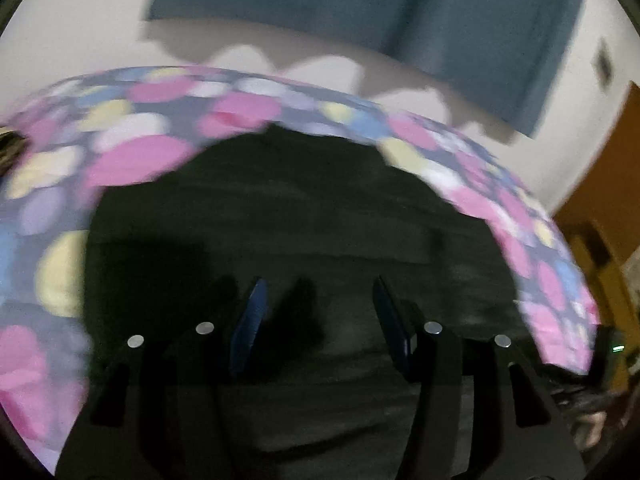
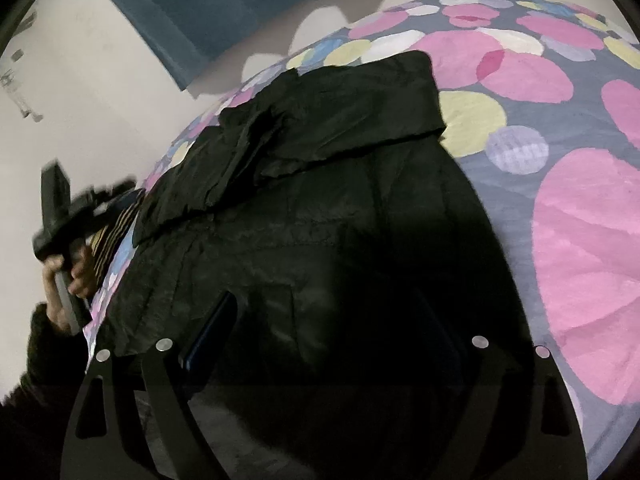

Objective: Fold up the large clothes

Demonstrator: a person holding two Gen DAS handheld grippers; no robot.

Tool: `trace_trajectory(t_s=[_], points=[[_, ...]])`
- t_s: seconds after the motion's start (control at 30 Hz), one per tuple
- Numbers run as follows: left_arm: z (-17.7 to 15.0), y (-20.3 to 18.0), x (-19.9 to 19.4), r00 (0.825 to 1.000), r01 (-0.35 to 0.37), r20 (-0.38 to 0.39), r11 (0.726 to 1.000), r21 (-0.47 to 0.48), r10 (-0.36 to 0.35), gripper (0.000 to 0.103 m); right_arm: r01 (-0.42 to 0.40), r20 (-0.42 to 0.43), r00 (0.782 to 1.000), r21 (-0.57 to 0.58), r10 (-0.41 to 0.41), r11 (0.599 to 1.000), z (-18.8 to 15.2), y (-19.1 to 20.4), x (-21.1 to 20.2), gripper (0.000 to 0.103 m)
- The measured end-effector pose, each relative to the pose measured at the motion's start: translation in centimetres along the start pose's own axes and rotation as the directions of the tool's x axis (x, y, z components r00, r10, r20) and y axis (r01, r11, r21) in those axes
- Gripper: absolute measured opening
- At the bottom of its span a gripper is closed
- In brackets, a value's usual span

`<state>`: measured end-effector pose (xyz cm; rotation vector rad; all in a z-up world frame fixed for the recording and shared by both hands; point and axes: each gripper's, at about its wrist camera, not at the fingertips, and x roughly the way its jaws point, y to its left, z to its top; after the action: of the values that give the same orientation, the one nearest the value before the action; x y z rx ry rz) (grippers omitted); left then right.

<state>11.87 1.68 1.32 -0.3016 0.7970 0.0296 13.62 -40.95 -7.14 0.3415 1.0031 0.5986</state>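
A large black jacket [image 2: 320,208] lies spread on a bed with a sheet of pink, yellow and blue circles [image 2: 580,220]. One sleeve is folded across its upper part [image 2: 340,120]. My right gripper [image 2: 332,320] is open just above the jacket's near part, with nothing between its fingers. In the left wrist view the jacket [image 1: 300,208] fills the middle, and my left gripper [image 1: 318,304] is open above it and empty. That view is blurred. The left gripper also shows in the right wrist view [image 2: 68,216], held in a hand at the bed's left edge.
A white wall [image 1: 80,20] with a blue curtain [image 1: 400,12] stands behind the bed. An orange-brown door or cabinet [image 1: 600,184] is at the right of the left wrist view. The patterned sheet [image 1: 140,152] surrounds the jacket.
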Motion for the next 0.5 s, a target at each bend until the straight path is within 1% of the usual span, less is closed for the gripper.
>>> trace_trajectory(t_s=[0.03,0.07,0.1,0.2,0.27,0.33,0.4,0.43,0.47,0.5], points=[[0.0,2.2,-0.3,0.999,-0.033,0.005,0.999,-0.027,0.033,0.055,-0.005,0.006,1.000,0.003,0.005,1.000,0.2,0.4,-0.4,0.085],[0.0,3.7,-0.5,0.999,-0.052,0.006,0.997,-0.051,0.053,0.055,-0.017,0.011,1.000,0.001,0.017,1.000,0.6,0.9,-0.6,0.085],[-0.1,6.1,-0.6,0.997,-0.078,0.002,0.993,-0.090,0.078,0.055,-0.035,0.015,0.999,-0.004,0.036,0.999,1.3,1.7,-0.8,0.085],[-0.4,10.3,-0.3,0.990,-0.138,-0.015,0.979,-0.151,0.137,0.055,-0.082,0.006,0.997,-0.013,0.082,0.997,3.5,4.0,0.1,0.085],[-0.6,12.0,0.0,0.987,-0.158,-0.024,0.973,-0.168,0.156,0.055,-0.100,-0.013,0.995,-0.022,0.100,0.995,5.2,5.5,1.8,0.083],[-0.6,13.3,0.4,0.986,-0.167,-0.028,0.969,-0.181,0.165,0.055,-0.095,-0.046,0.995,-0.037,0.093,0.995,7.5,6.8,4.7,0.081],[-0.5,14.2,0.8,0.987,-0.160,-0.024,0.968,-0.193,0.158,0.056,-0.067,-0.071,0.995,-0.033,0.065,0.997,9.1,7.5,7.1,0.077],[-0.4,14.4,1.1,0.989,-0.150,-0.021,0.968,-0.200,0.149,0.060,-0.062,-0.081,0.995,-0.021,0.060,0.998,9.8,7.5,8.2,0.076],[-0.4,14.6,1.3,0.991,-0.137,-0.017,0.969,-0.208,0.136,0.063,-0.063,-0.093,0.994,-0.006,0.062,0.998,10.4,7.7,9.3,0.073],[-0.5,14.6,1.4,0.992,-0.123,-0.014,0.969,-0.213,0.123,0.064,-0.065,-0.115,0.991,0.006,0.065,0.998,11.0,7.9,10.6,0.067]])
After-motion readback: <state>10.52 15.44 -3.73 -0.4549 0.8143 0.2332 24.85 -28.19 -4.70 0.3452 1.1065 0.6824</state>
